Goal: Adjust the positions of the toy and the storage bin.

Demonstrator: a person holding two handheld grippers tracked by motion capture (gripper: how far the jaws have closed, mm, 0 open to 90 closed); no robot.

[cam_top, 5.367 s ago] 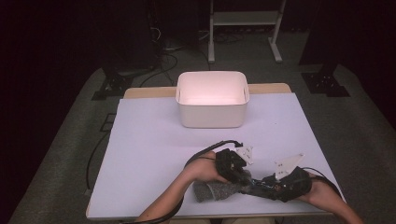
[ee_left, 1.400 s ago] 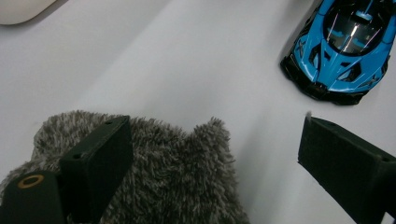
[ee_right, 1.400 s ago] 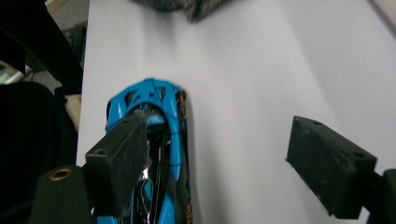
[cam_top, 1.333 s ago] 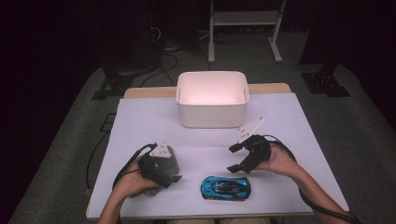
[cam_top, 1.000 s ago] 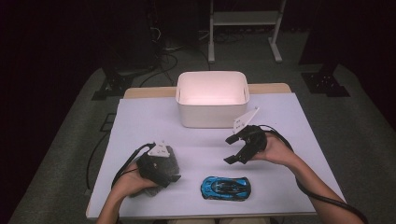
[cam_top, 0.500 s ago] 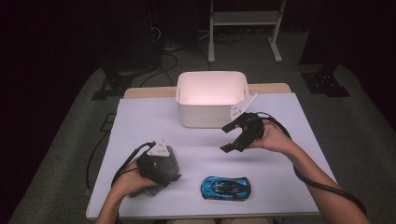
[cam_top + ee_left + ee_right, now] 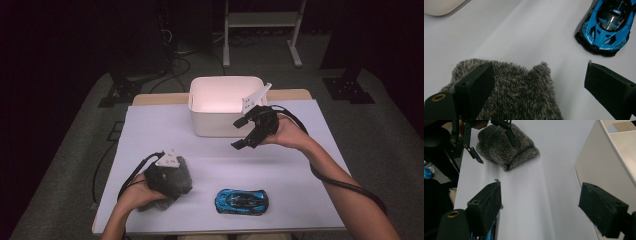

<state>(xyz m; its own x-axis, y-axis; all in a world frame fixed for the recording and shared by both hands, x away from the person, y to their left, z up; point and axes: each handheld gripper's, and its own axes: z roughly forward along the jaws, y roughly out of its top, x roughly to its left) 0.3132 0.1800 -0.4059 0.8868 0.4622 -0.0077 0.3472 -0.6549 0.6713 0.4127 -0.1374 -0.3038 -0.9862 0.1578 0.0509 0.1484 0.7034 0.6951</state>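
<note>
A grey fuzzy knit piece (image 7: pixel 181 183) lies at the table's front left, also seen as grey fuzz (image 7: pixel 519 95) and grey fuzz (image 7: pixel 506 145). My left gripper (image 7: pixel 172 179) rests over it, open, its left jaw lying on the fuzz; between the wide jaws of that left gripper (image 7: pixel 539 72) are the fuzz's edge and bare table. A blue toy car (image 7: pixel 242 200) stands free at the front middle, the same car (image 7: pixel 607 25) being just beyond the left jaws. My right gripper (image 7: pixel 240 134) hovers open and empty before the white bin (image 7: pixel 200 117); the right gripper (image 7: pixel 541 192) frames bare table.
The white bin's wall (image 7: pixel 604 165) is close beside the right jaw. The white table cover (image 7: pixel 280 165) lies bare between bin and car. Cables trail from both grippers. Dark floor, stands and a metal frame (image 7: pixel 260 20) lie beyond the table.
The right gripper has risen from beside the blue car and moved back toward the bin, staying open. The left gripper, the fuzzy piece and the car have stayed put.
</note>
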